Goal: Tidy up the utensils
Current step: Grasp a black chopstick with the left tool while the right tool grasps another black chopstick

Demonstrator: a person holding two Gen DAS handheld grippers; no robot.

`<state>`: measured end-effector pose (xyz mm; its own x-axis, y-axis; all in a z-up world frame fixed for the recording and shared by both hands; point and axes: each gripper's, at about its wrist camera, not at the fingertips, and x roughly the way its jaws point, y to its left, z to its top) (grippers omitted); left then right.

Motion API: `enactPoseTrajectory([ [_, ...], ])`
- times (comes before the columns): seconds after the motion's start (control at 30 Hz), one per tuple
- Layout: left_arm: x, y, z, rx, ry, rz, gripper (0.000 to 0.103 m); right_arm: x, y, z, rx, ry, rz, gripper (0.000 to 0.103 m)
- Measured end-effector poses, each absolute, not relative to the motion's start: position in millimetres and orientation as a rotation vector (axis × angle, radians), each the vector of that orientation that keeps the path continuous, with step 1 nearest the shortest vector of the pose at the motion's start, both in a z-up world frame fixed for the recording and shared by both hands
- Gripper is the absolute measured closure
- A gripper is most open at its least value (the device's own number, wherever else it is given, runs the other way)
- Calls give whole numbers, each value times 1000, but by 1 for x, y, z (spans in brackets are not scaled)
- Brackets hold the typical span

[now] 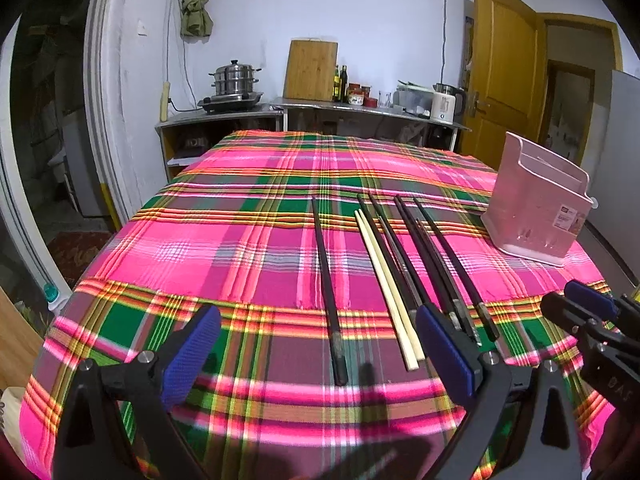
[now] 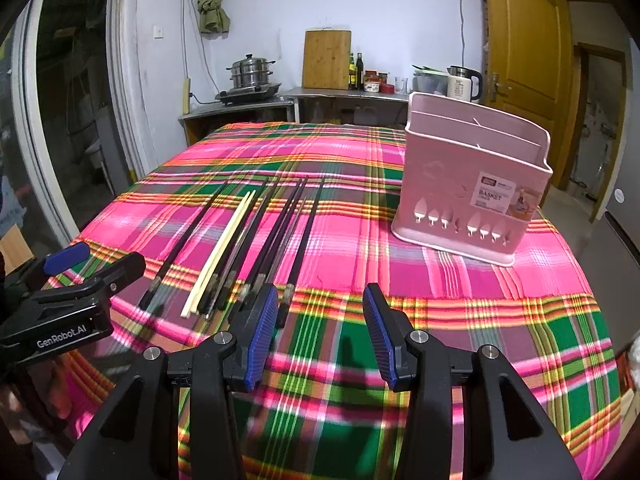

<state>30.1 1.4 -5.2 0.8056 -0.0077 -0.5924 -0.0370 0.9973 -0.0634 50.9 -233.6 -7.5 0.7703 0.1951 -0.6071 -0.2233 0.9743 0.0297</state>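
Observation:
Several black chopsticks [image 1: 432,264] [image 2: 276,232] and a pale pair [image 1: 384,284] [image 2: 224,248] lie side by side on the plaid tablecloth [image 1: 240,248] [image 2: 352,264]. One black chopstick [image 1: 326,280] [image 2: 188,236] lies apart on the left. A pink utensil holder [image 1: 536,204] [image 2: 472,188] stands upright and empty to their right. My left gripper [image 1: 316,316] [image 2: 100,260] is open above the near ends of the single and pale chopsticks. Just right of the bundle's near ends, my right gripper [image 2: 320,296] [image 1: 572,300] is open and holds nothing.
Behind the table runs a steel counter [image 2: 340,94] with a steamer pot [image 2: 250,72], a cutting board [image 2: 326,60], bottles and a kettle [image 2: 462,82]. A yellow door [image 2: 524,52] stands at the back right. The table's left edge drops off near a doorway.

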Motion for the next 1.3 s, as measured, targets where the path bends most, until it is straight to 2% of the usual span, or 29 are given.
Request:
enactPoseTrajectory([
  [0.23, 70, 12, -5, -99, 716, -21, 4, 90, -229, -5, -47, 694, 238, 58],
  [0.43, 107, 15, -13, -91, 810, -35, 14, 128, -219, -15, -42, 765, 245, 58],
  [0.63, 139, 22, -25, -131, 905, -19, 29, 166, -209, -26, -37, 834, 254, 70],
  [0.77, 151, 22, -30, -143, 939, -30, 43, 185, -205, -35, -36, 880, 251, 76],
  [1.0, 167, 18, -28, -100, 950, -22, 57, 204, -198, -39, -27, 916, 258, 77],
  [1.3, 188, 11, -27, -36, 963, 0, 60, 232, -190, -44, -42, 951, 253, 78],
])
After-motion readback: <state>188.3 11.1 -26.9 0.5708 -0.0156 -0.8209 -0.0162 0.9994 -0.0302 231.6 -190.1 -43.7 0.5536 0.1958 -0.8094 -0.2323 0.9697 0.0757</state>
